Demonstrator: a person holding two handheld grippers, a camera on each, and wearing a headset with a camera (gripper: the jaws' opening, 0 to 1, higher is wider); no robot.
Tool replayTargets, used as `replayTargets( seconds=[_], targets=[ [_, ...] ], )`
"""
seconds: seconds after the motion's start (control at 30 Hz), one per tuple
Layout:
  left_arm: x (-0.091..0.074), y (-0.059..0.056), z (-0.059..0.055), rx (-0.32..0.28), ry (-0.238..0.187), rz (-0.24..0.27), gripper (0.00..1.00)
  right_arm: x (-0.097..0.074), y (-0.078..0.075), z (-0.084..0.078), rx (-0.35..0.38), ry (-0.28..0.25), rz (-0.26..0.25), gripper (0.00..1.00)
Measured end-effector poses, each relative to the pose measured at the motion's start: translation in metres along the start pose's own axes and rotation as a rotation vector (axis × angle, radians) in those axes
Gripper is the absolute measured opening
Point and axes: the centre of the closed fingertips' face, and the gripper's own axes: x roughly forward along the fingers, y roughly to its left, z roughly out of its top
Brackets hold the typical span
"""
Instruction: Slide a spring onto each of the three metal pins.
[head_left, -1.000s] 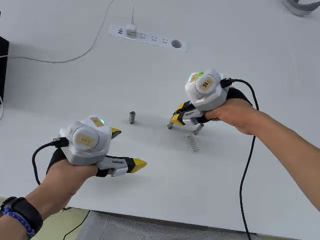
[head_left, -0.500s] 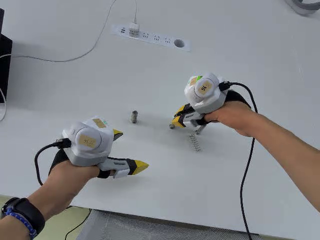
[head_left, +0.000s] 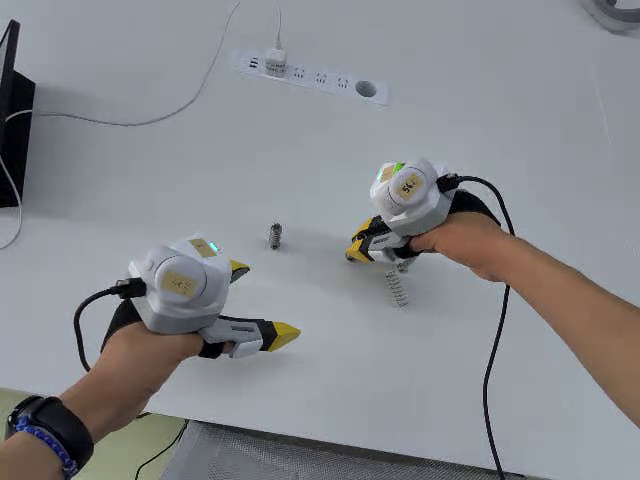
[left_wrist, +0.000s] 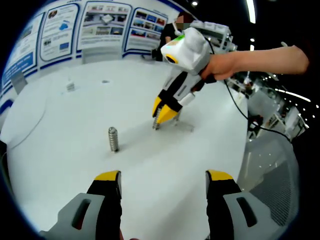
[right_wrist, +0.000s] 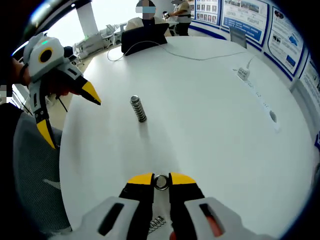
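Note:
My right gripper (head_left: 358, 251) (right_wrist: 161, 181) (left_wrist: 164, 115) is shut on a small metal spring (right_wrist: 161, 182), seen end-on as a ring, and holds it low over the white table (head_left: 470, 150). Whether a pin stands under it I cannot tell. A loose spring (head_left: 398, 290) (right_wrist: 156, 223) lies just behind that gripper. Further left, a pin with a spring on it (head_left: 276, 236) (left_wrist: 113, 138) (right_wrist: 138, 108) stands upright. My left gripper (head_left: 262, 300) (left_wrist: 163, 176) (right_wrist: 67, 112) hovers open near the table's front, empty, pointing at the standing spring.
A white power strip (head_left: 310, 75) with a plugged cable lies at the back of the table. At the far left edge stands a black object (head_left: 15, 125). The right gripper's black cable (head_left: 490, 340) trails off the front edge.
The head camera has shifted a little. My right gripper has dipped slightly toward the table with its grip kept. The left gripper stays open in about the same place.

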Motion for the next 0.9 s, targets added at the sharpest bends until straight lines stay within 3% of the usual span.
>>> replayTargets(
  seconds=[0.33,0.7,0.9],
  targets=[
    [-0.001,-0.002,-0.001,-0.001,0.002,0.002,0.69,0.005,-0.001,-0.005,0.011,0.002,-0.005,0.13],
    [-0.003,-0.005,0.001,-0.001,0.001,0.003,0.69,-0.008,-0.002,-0.003,0.045,-0.04,-0.028,0.26],
    [-0.005,-0.007,0.001,0.002,0.0,0.009,0.69,-0.017,0.007,-0.002,0.076,-0.074,-0.028,0.34]
  ],
)
